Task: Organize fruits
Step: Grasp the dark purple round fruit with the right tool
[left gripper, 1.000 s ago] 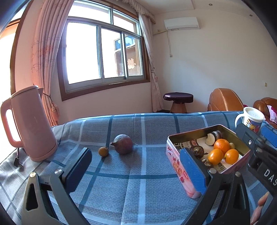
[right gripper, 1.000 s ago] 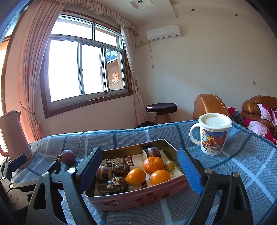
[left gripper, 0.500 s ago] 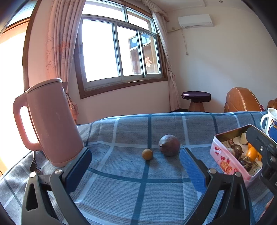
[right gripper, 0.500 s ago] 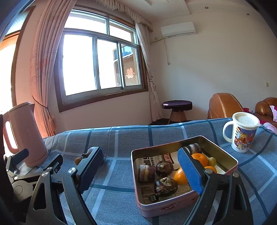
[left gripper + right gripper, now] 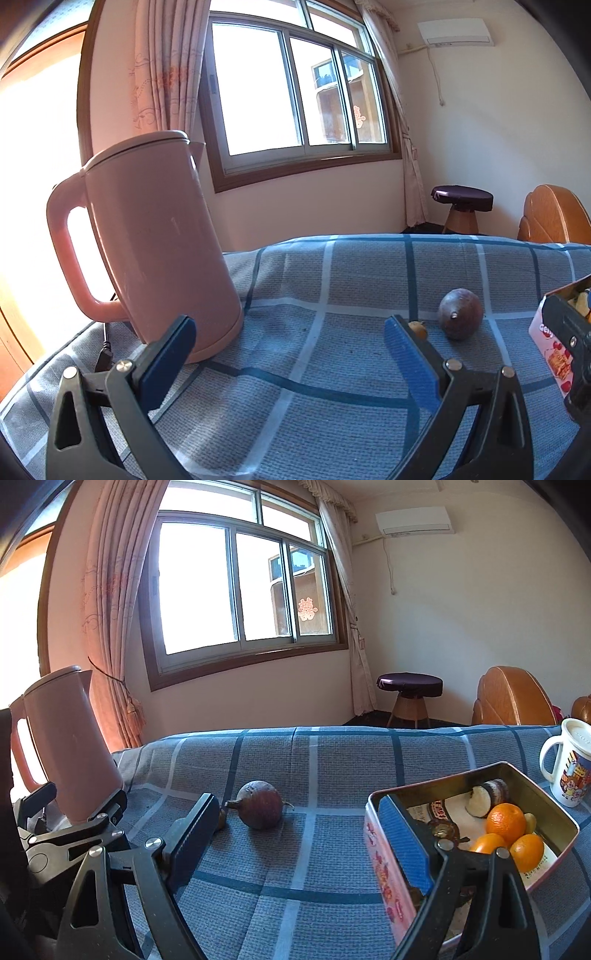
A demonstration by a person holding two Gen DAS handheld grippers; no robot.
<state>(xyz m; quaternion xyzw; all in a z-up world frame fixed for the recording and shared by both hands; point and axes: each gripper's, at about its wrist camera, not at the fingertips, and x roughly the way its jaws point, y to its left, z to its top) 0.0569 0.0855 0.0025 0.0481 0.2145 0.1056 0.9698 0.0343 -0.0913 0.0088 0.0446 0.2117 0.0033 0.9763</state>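
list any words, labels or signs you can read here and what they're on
"囍": red paper cut-out on the window pane, the only sign that reads clearly.
Pink tin: red lettering and cartoon figures on its side, too distorted to read.
Printed paper lining the tin: dark label with characters, too small to read.
White mug: cartoon picture, and faint embossed letters on its lid, unreadable.
Pink kettle: faint marking, unreadable.

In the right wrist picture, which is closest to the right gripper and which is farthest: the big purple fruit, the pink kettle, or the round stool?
From the right gripper:
1. Big purple fruit, on the blue cloth just ahead, slightly left.
2. Pink kettle, farther off at the table's left edge.
3. Round stool, on the floor beyond the table, near the wall.
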